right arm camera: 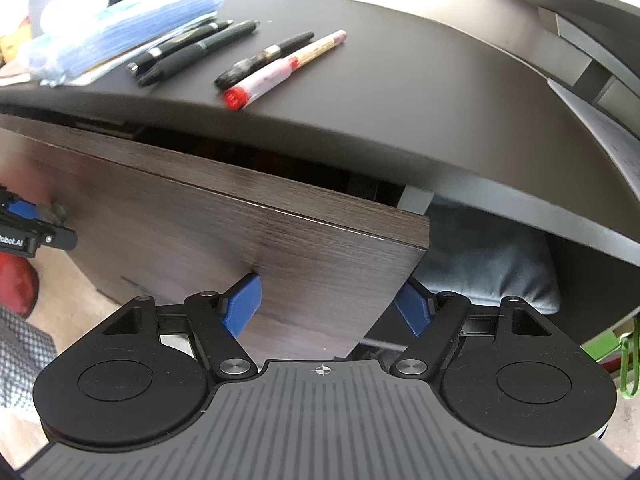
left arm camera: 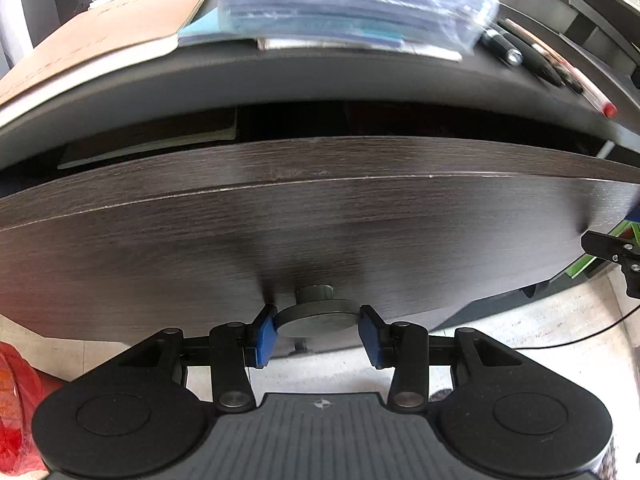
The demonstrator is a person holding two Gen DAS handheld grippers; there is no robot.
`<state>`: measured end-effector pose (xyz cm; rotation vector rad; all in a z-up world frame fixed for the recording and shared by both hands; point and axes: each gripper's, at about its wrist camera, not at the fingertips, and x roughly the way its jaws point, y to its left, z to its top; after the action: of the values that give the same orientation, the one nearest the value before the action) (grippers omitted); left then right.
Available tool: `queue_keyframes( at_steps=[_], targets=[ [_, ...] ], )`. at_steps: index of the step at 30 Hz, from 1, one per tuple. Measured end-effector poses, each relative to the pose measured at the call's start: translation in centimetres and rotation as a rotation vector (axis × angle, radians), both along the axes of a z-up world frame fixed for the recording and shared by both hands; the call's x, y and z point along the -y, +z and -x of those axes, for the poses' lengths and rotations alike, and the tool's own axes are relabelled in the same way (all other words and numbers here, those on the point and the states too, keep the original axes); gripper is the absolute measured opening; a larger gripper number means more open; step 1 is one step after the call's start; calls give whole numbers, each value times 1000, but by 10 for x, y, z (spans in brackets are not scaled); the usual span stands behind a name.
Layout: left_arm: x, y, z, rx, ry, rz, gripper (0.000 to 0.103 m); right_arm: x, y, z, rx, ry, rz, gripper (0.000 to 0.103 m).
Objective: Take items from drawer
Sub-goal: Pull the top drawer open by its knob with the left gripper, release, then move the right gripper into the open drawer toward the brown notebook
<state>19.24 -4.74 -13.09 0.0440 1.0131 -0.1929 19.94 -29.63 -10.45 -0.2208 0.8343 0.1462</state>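
The dark wood drawer front (left arm camera: 320, 216) stands a little way out from under the desk top (left arm camera: 320, 76). A dark notebook (left arm camera: 148, 140) shows in the gap at the left. My left gripper (left arm camera: 318, 330) is shut on the round metal drawer knob (left arm camera: 318, 318), one blue pad on each side. My right gripper (right arm camera: 328, 308) is open and straddles the drawer front's lower right corner (right arm camera: 360, 272); its left pad lies against the front face. The left gripper shows at the left edge of the right wrist view (right arm camera: 24, 224).
On the desk top lie a brown notebook (left arm camera: 92, 36), a bagged stack of blue items (left arm camera: 344, 0) and several pens (right arm camera: 224, 56), one with a red cap (right arm camera: 236, 98). A red bag (left arm camera: 16, 400) sits on the floor at left. A grey cushion (right arm camera: 480, 260) lies under the desk.
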Motion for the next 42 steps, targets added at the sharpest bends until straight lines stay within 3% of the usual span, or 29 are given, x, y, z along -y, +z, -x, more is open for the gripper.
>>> queue_keyframes(
  at_steps=[13, 16, 19, 23, 29, 32, 35, 38, 42],
  targets=[
    [11, -7, 53, -68, -63, -8, 41, -3, 1, 61, -37, -6, 7, 80],
    [2, 0, 55, -92, -68, -6, 44, -1, 3, 72, -54, -27, -31, 82],
    [4, 12, 61, -71, -102, -29, 59, -5, 7, 86, -55, -50, -21, 82],
    [3, 28, 73, -57, -174, -30, 61, -8, 24, 102, -11, -87, -8, 84],
    [-6, 62, 98, 16, -245, 51, 66, -17, 68, 122, 109, -131, -51, 87],
    [-20, 85, 94, 107, -192, 75, 79, -28, 85, 122, 154, -125, -100, 87],
    [-42, 105, 92, 191, -109, 84, 83, -45, 90, 115, 169, -123, -128, 87],
    [-60, 108, 74, 219, -9, 44, 85, -61, 88, 102, 184, -140, -140, 88],
    [-74, 97, 45, 219, 91, -7, 87, -81, 77, 75, 136, -184, -108, 90]
  ],
)
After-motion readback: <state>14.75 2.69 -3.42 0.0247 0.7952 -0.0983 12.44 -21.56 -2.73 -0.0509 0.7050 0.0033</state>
